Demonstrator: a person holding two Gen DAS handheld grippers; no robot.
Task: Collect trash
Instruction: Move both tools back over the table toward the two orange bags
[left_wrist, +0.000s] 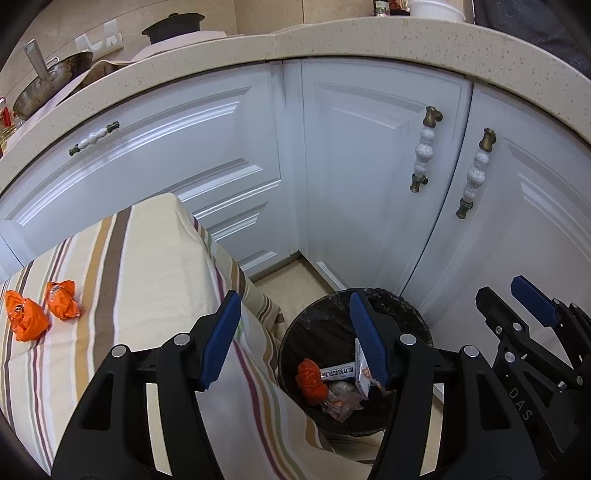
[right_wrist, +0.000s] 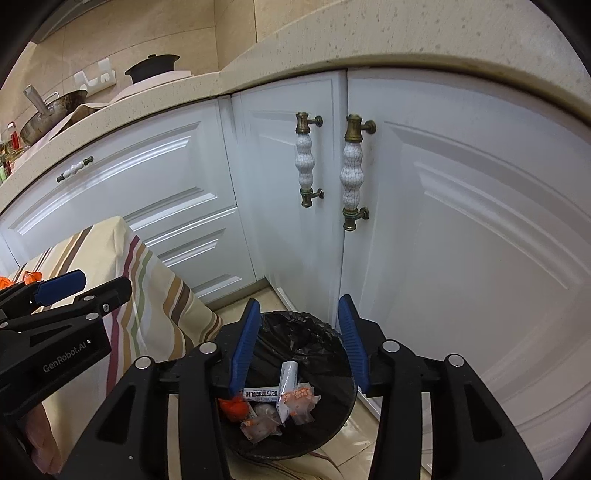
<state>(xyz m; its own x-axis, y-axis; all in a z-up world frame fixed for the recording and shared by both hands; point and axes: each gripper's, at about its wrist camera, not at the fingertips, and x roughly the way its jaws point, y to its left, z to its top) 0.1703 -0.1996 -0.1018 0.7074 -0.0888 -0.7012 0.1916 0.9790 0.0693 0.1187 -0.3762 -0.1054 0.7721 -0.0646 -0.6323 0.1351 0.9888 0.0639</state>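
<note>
Left wrist view: left claw (left_wrist: 293, 341) released, empty, above trash bin (left_wrist: 417, 314). Two crumpled orange wrappers (left_wrist: 42, 310) remain on striped counter (left_wrist: 147, 258); next approach low, pinch one wrapper across its bulk.
Right wrist view: right claw (right_wrist: 299, 345) released, empty, over bin holding discarded wrappers (right_wrist: 277, 402).

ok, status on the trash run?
Left claw open, empty; right claw open, empty, over the trash bin. Wrappers already in the bin. Two orange wrappers left on the striped tablecloth. Nothing in the way.
</note>
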